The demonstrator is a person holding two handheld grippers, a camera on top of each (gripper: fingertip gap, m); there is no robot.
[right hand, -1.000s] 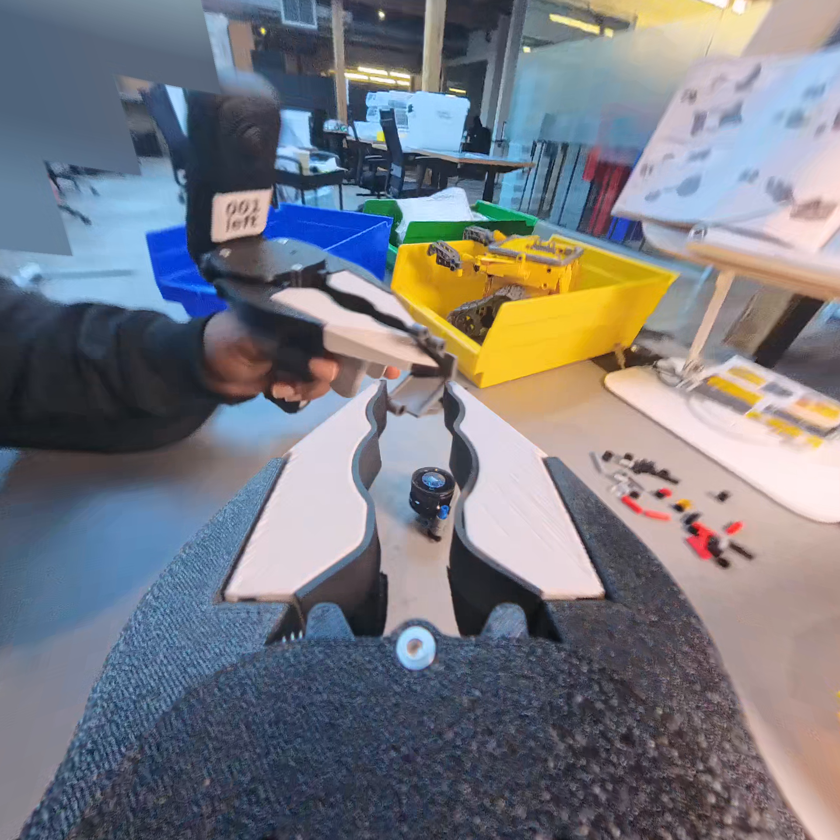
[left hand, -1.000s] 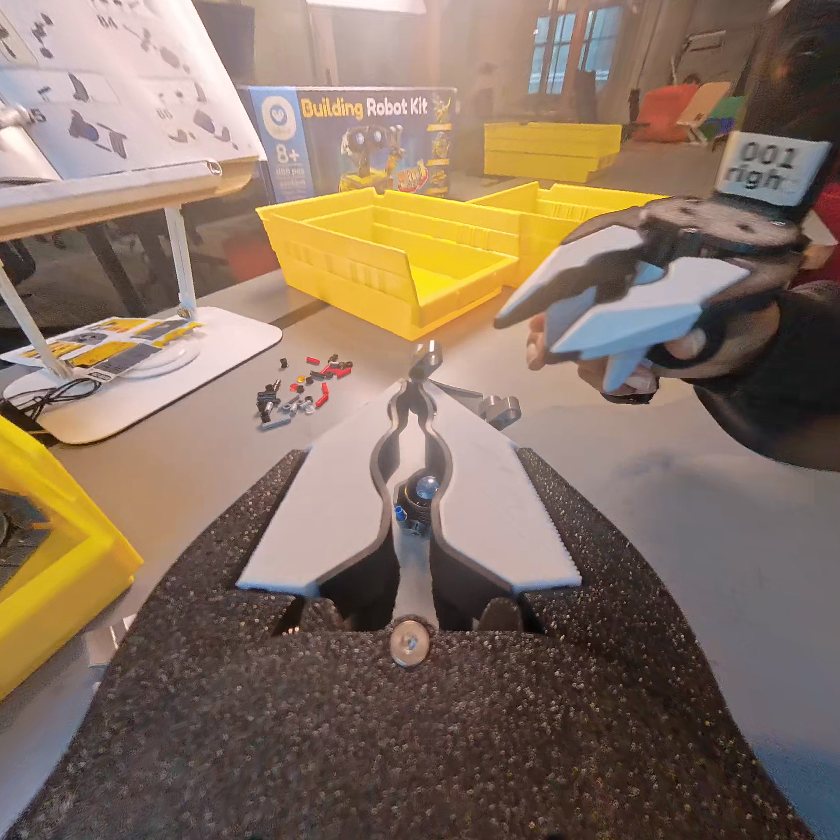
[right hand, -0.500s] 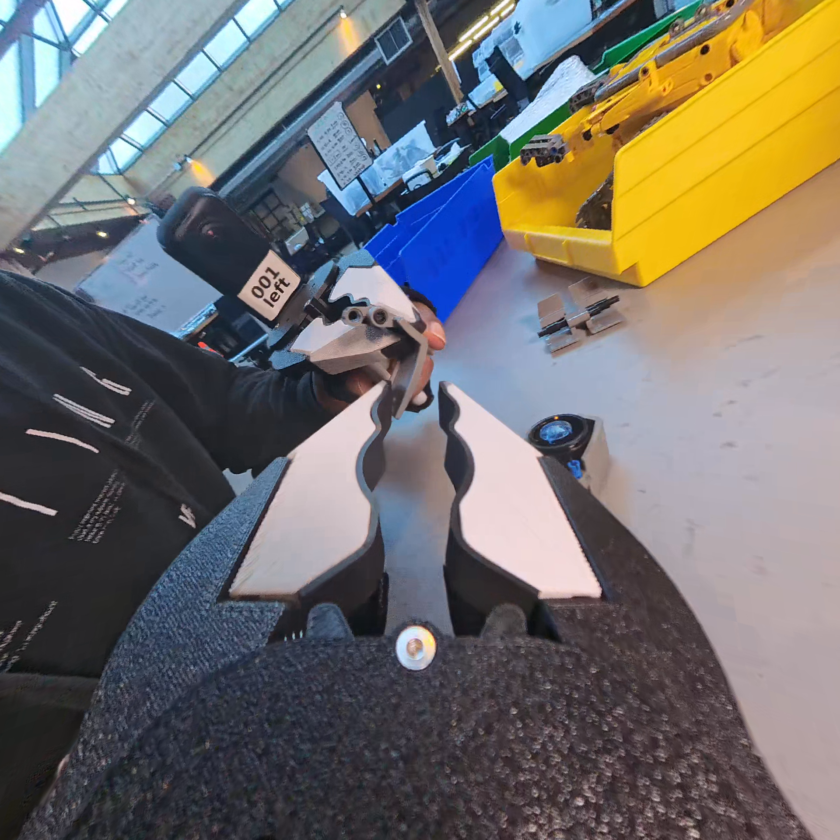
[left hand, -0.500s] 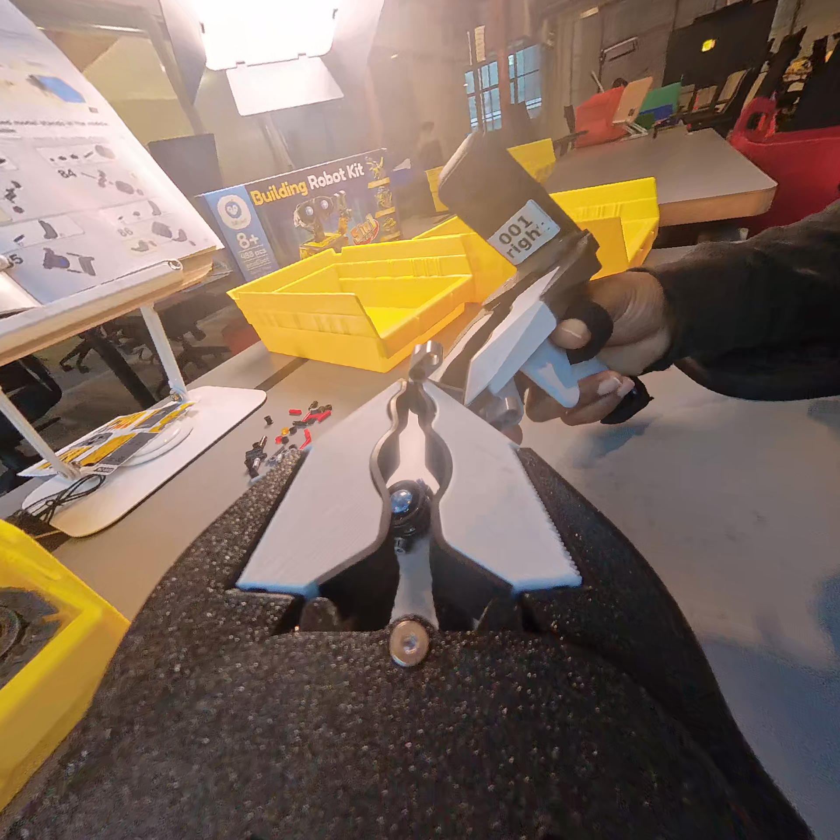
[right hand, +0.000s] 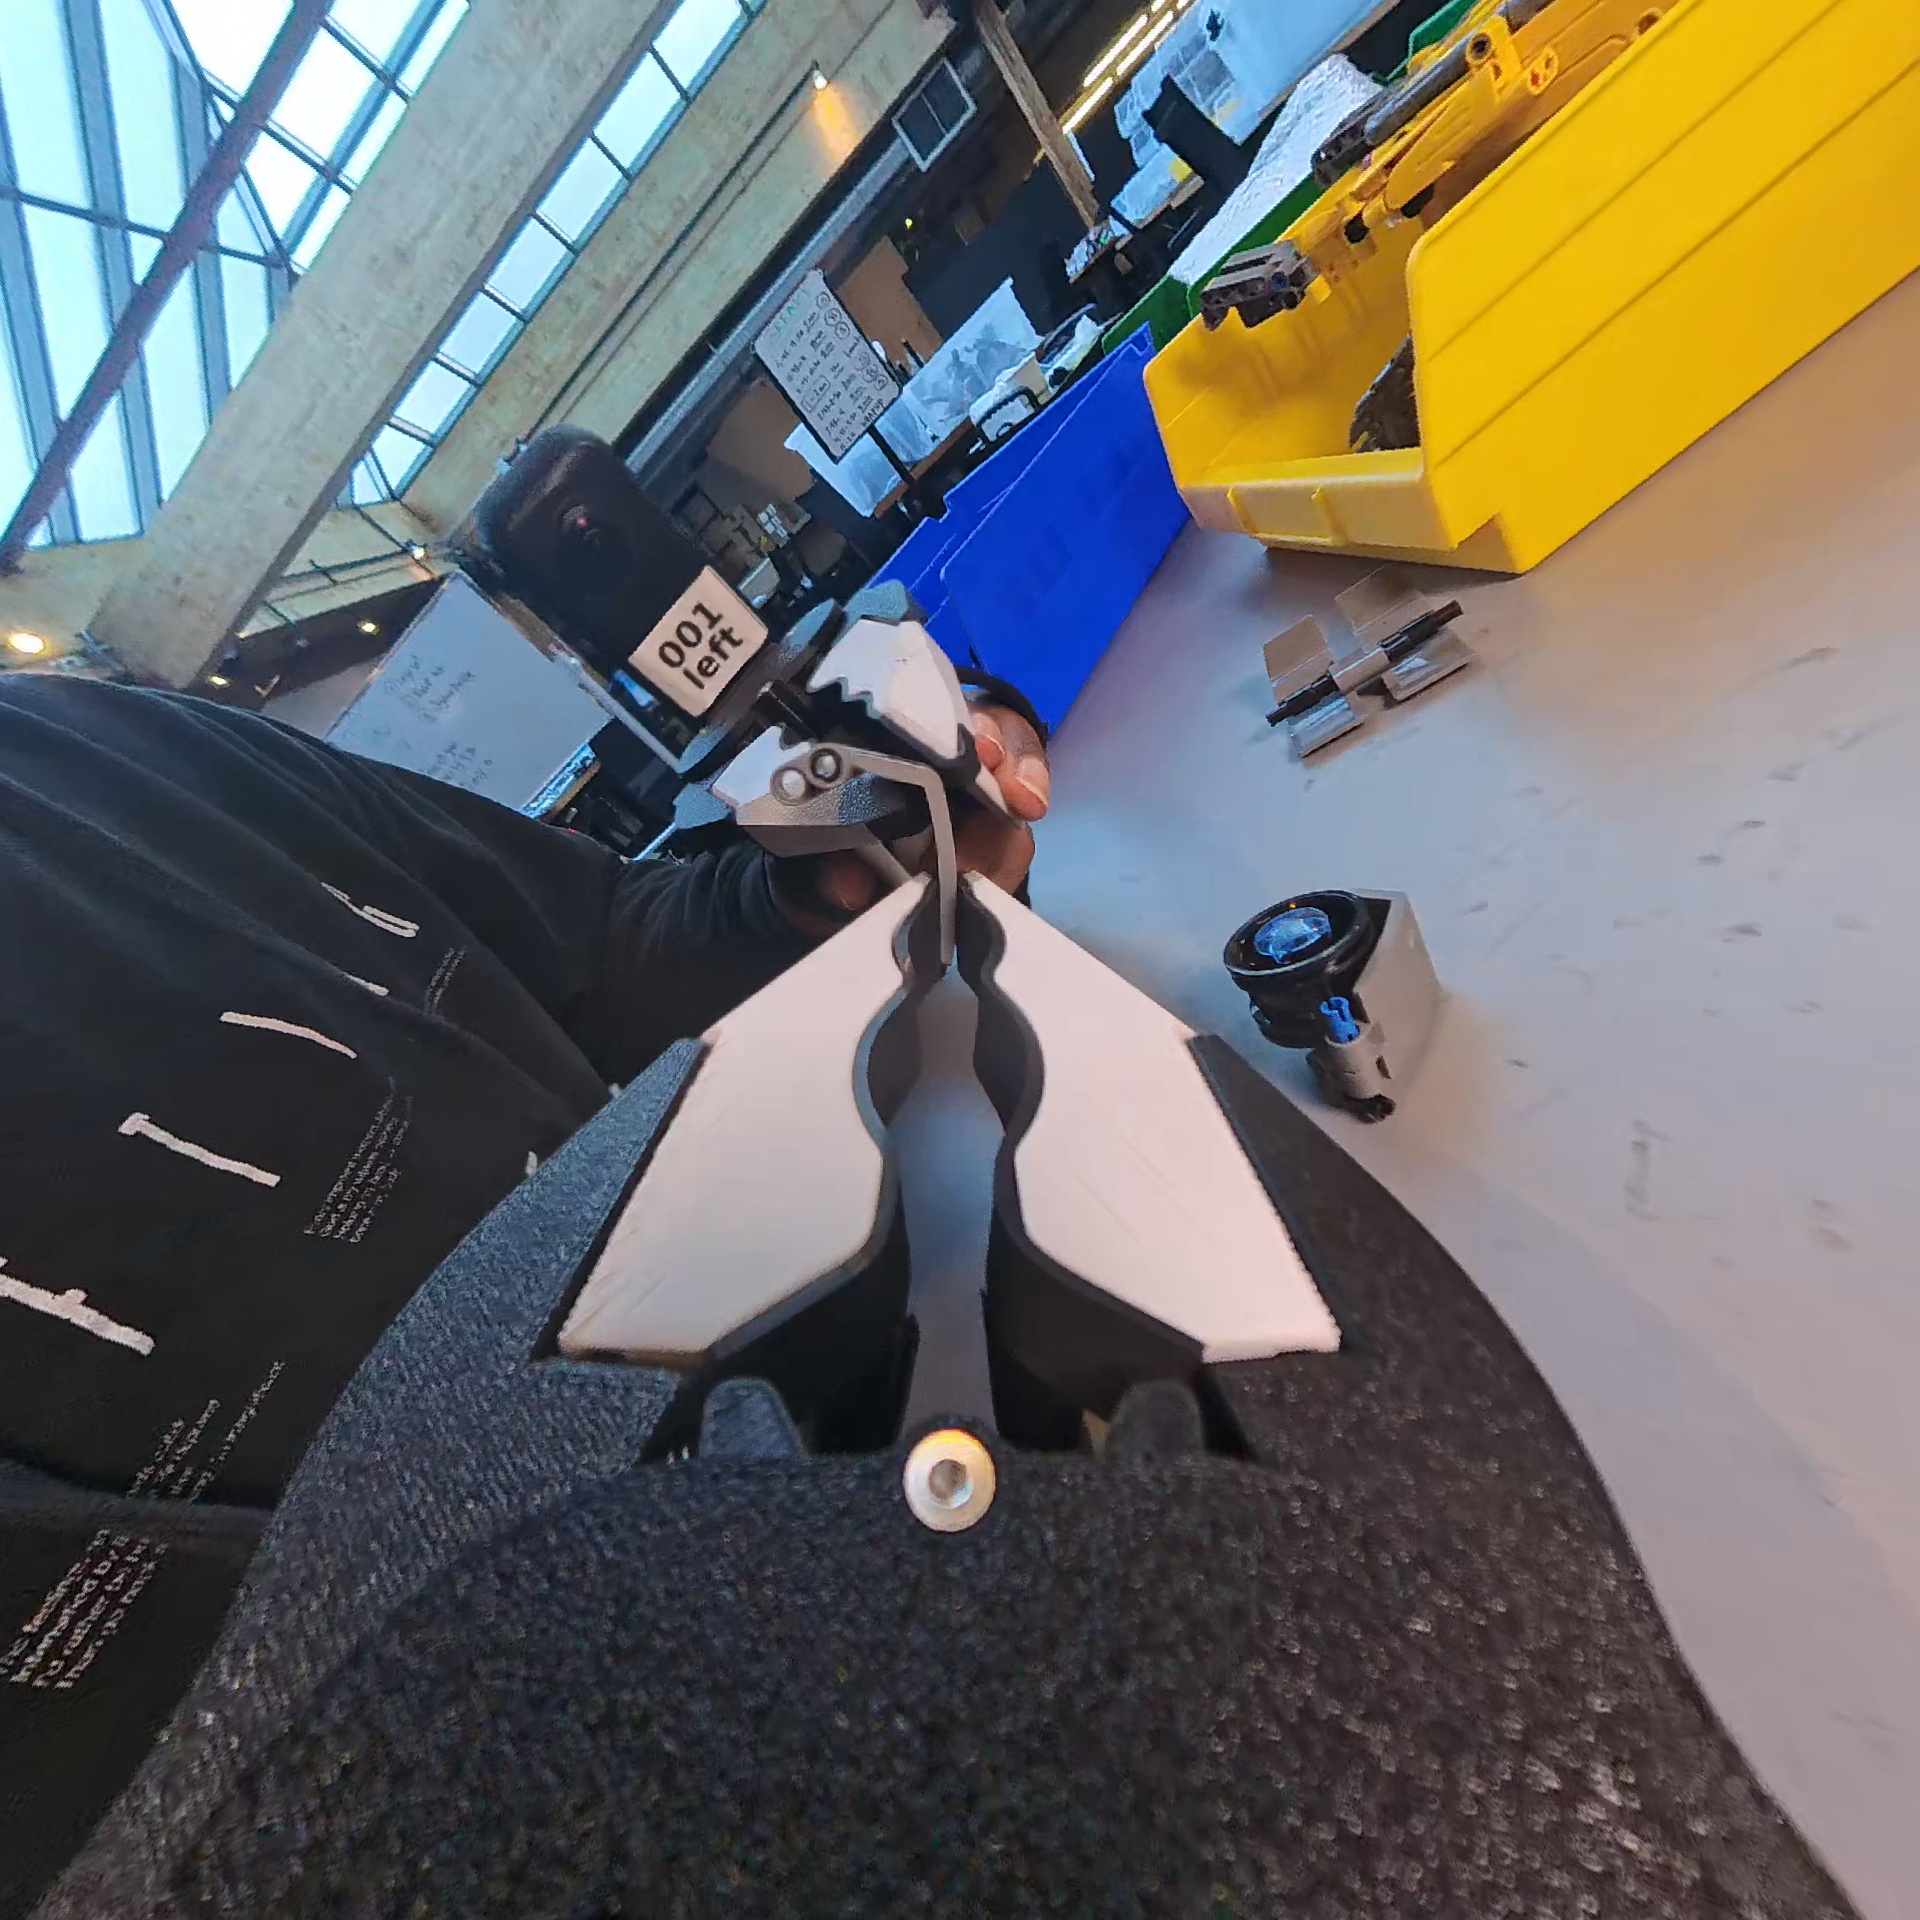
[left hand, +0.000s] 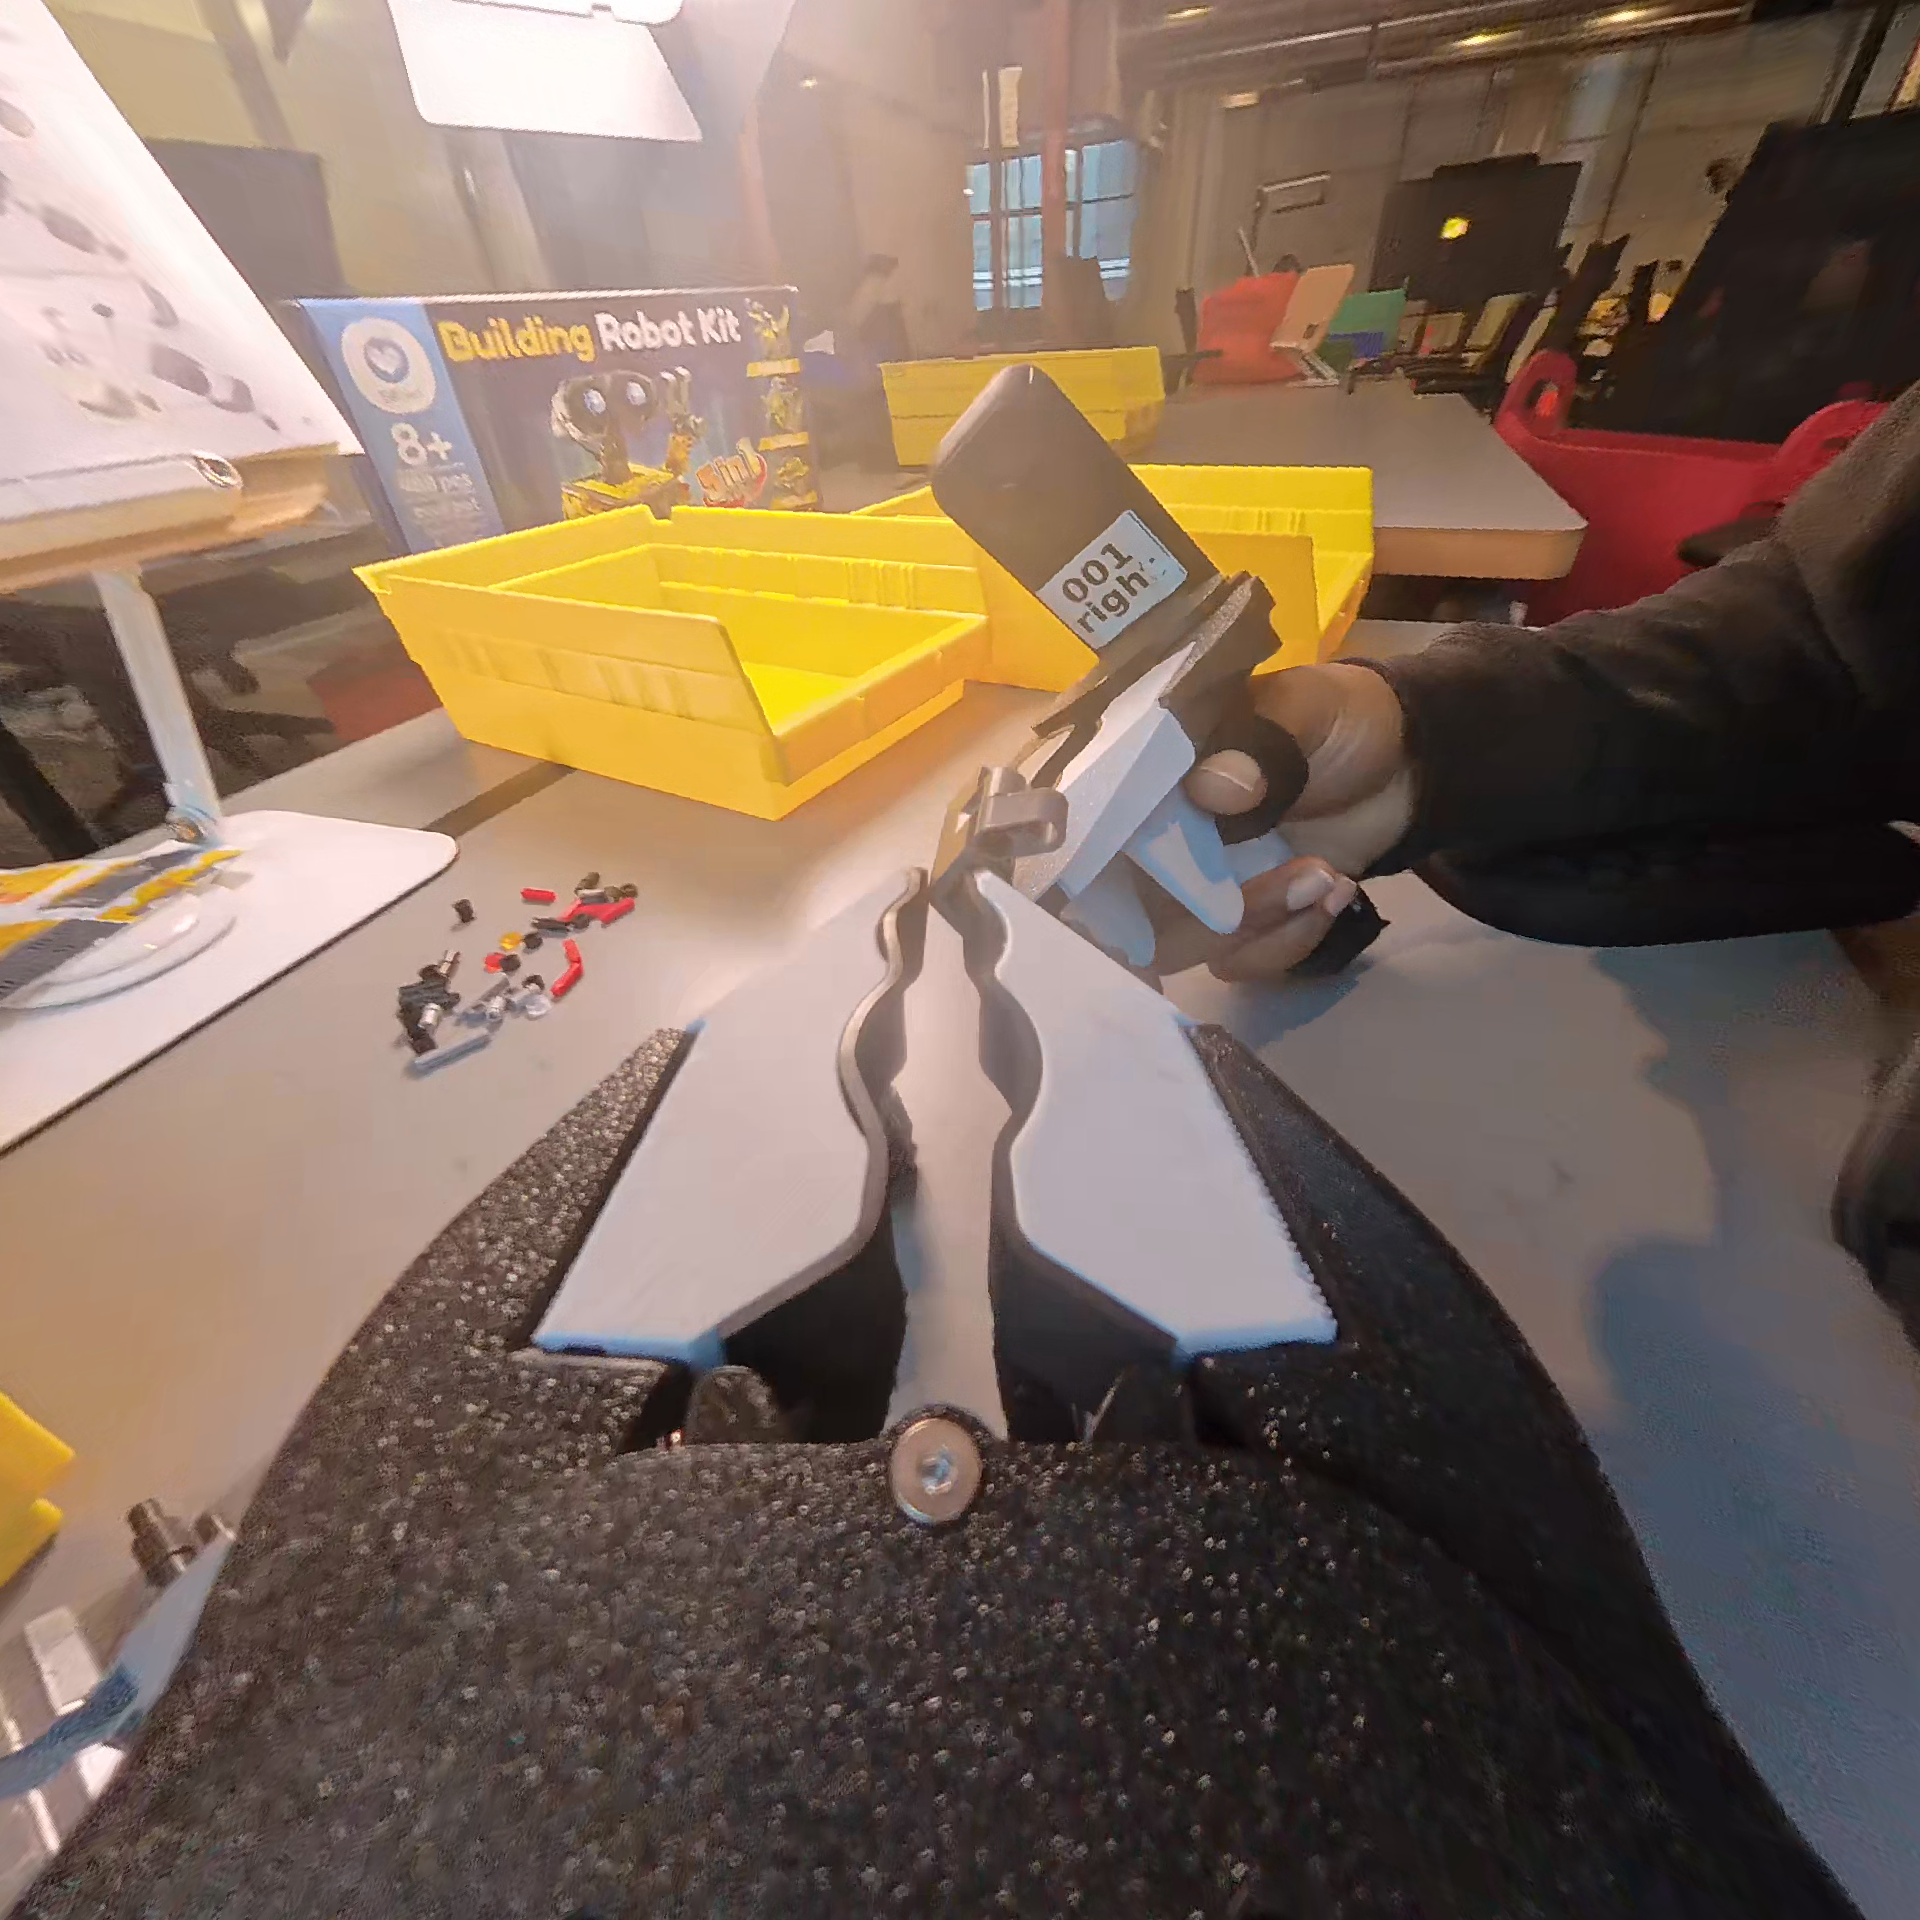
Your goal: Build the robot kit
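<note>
A grey angled beam (right hand: 940, 831) is held in the air between my two grippers. My right gripper (right hand: 945, 920) is shut on the beam's thin arm. My left gripper (left hand: 943, 888) is nearly closed, with the beam (left hand: 1023, 821) at its tips. In the right wrist view the beam's two-hole end sits between the left gripper's fingers (right hand: 899, 691). The right gripper (left hand: 1101, 769) faces me closely in the left wrist view. A black round eye piece with a blue lens on a grey block (right hand: 1325, 987) stands on the grey table (right hand: 1610, 935), to the right of my right gripper.
Small red, black and grey parts (left hand: 509, 966) lie to the left. Yellow bins (left hand: 675, 665), a kit box (left hand: 582, 416) and an instruction stand (left hand: 187, 790) are behind. A yellow bin holding a yellow model (right hand: 1558, 312), a blue bin (right hand: 1049, 540) and grey plates on an axle (right hand: 1361, 675) are on the other side. Both grippers' tips are close together, under 4 cm apart.
The right gripper was open a second ago and has come to the left gripper's tips and shut on the beam. Both grippers have lifted and tilted; the eye piece stays on the table.
</note>
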